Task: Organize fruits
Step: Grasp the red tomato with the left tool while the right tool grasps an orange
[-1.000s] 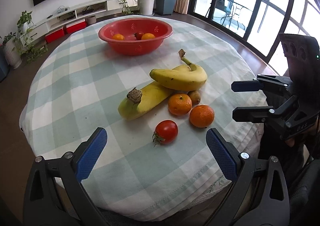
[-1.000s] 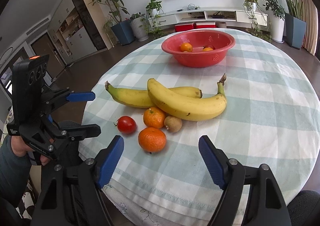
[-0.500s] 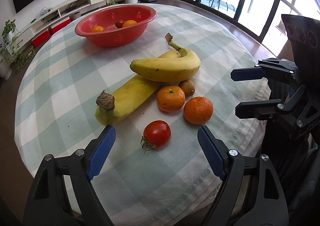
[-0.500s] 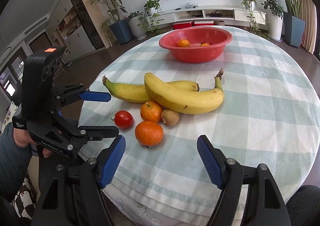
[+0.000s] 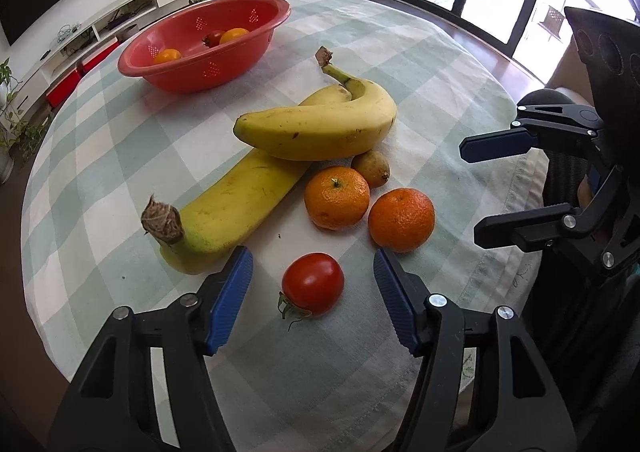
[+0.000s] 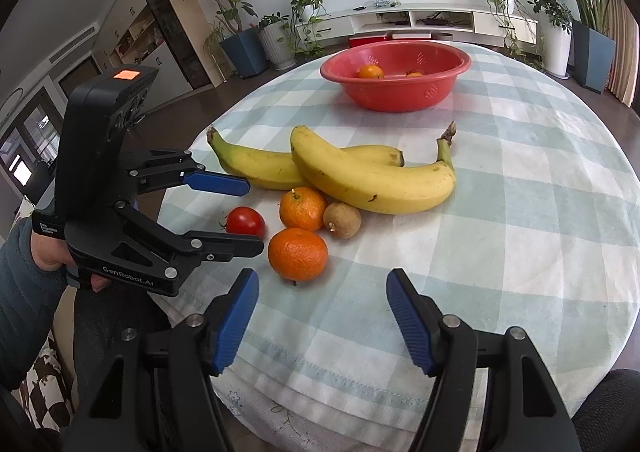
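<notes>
- A round counter [image 5: 460, 64] is covered by a pale green and white checked cloth; it is set in a living room with potted plants, a wall-mounted television, a low white media shelf and tall glazed doors.
- A red bowl [image 5: 208, 48] is placed at the far side of the counter, with two oranges and a red fruit seen inside it.
- Two bananas [image 5: 320, 128] are laid crossed in the middle of the counter, the upper one resting on the lower.
- Just in front of the bananas, two oranges [image 5: 401, 220], a small brown fruit [image 5: 372, 168] and a tomato [image 5: 313, 283] are grouped near the close edge.
- The glazed doors are shown only in the left wrist view; a tall cabinet and a sleeved hand [image 6: 48, 256] on the left gripper's handle are shown only in the right wrist view.
- The left gripper [image 5: 313, 272] is pointed steeply down over the tomato; its jaws have just been closing, the tomato is set between them, and a gap is seen on each side, so nothing is gripped.
- The right gripper [image 6: 322, 284] is held lower-angled at the counter's near edge, its jaws have just been closing, stand partly apart, and nothing is held; the nearest orange is just beyond its tips.
</notes>
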Tool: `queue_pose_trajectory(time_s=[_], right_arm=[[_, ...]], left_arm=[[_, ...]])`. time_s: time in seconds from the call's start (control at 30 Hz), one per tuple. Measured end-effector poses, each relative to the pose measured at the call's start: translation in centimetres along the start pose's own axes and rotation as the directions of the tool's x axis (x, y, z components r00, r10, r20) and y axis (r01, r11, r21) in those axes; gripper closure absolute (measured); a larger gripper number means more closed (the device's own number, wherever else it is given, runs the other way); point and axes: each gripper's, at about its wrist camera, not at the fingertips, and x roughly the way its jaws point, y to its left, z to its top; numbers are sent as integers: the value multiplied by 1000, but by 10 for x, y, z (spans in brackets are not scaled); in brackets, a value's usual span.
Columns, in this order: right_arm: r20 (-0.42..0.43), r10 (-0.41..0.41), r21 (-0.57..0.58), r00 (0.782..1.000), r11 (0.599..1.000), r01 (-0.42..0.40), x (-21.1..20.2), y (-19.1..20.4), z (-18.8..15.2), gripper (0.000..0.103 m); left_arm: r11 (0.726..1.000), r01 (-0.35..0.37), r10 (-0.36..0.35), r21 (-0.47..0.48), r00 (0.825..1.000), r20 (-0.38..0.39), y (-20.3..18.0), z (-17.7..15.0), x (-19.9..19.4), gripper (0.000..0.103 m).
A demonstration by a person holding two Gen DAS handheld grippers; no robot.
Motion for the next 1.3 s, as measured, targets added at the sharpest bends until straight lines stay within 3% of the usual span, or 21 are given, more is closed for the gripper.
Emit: queue_pose_trajectory(time_s=[0.2,0.4,0.97,1.03,1.3], right_arm=[[-5,1,-1,1000,1000,-1,2,1,1,33],[-11,2,-3,1000,1000,-2,3,2,1,34],[-18,-4,-21,1000,1000,3,6,5,4,35],[-19,-6,-21,1000,1000,5,6,5,4,35],[-34,-11,-42,999,999,10,12,11,8,36]], left_arm=[[1000,20,-20,9,999,-26,-1,0,5,50],[999,35,-35,1,998,-45,0,-1,9,65],[1000,-8,7,-10,997,-76,3,-5,11,66],[1000,-23,22,-10,997,-78,2,-5,11,72],[998,-28,24,-52,997,-67,6,-8,6,73]])
